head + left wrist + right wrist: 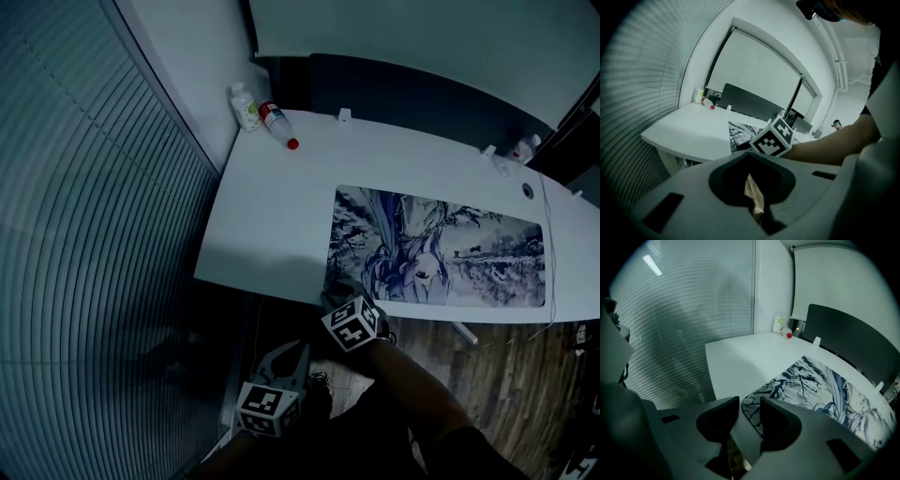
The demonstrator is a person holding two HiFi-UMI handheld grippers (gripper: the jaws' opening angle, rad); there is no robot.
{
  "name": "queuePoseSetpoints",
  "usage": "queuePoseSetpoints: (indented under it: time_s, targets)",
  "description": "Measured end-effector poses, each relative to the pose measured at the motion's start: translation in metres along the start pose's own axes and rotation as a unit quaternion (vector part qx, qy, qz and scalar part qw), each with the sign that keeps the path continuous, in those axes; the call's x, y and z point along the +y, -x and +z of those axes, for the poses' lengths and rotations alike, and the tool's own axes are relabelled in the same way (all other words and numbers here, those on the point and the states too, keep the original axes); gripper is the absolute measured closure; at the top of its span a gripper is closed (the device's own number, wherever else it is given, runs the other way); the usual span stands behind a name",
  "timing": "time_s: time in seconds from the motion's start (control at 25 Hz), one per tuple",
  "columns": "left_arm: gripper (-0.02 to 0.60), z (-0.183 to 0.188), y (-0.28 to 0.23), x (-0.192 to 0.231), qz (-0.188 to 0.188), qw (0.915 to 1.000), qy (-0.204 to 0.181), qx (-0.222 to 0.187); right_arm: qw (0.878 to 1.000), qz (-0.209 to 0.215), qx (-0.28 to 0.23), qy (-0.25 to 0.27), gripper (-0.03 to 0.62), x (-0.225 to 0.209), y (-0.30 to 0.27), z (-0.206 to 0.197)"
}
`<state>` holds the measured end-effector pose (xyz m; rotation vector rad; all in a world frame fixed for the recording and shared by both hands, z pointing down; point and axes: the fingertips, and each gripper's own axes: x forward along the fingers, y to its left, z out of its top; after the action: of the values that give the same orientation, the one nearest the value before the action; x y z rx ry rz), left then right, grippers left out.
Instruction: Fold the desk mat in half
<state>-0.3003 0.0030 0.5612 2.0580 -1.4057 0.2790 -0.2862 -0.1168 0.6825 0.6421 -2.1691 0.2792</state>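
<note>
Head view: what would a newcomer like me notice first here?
The illustrated desk mat, lying flat on the right part of the white desk. Next, the right hand-held gripper, jaws apart at the mat's near left corner, and two bottles in the desk's far left corner.

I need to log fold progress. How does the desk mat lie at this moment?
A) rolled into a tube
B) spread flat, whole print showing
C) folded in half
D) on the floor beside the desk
B: the desk mat lies spread out flat on the desk, its full print facing up with no layer turned over.
</note>
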Motion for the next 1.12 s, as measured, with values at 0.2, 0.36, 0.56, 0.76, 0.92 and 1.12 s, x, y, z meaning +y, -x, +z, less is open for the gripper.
queuePoseSetpoints:
  time_s: [0.2,0.36,0.56,0.76,0.92,1.12]
  targets:
    - [0.575,-0.003,0.001,-0.007,0.004,1.0,0.001,-0.005,1.0,0.013,0.012,0.006,0.462,-0.002,0.0,-0.002]
    - [0.575,-0.006,-0.001,-0.011,0.014,0.9998,0.012,-0.009,1.0,0.005,0.011,0.027,0.524,-0.01,0.0,0.0]
    - [0.575,-0.008,-0.002,-0.024,0.023,0.9994,0.02,-0.016,0.999,0.0,0.002,0.043,0.554,-0.014,0.0,-0.002]
    - [0.575,-0.007,-0.001,-0.031,0.028,0.9993,0.018,-0.016,1.0,0.006,-0.03,0.0,0.554,-0.022,0.015,0.007]
    - [0.575,-0.002,-0.005,-0.038,0.026,0.9995,0.011,-0.014,0.998,-0.007,-0.065,-0.022,0.556,-0.036,0.036,0.017]
    - [0.575,0.003,-0.014,-0.051,0.015,0.9998,0.0,-0.016,0.992,-0.019,-0.105,-0.069,0.557,-0.058,0.061,0.02]
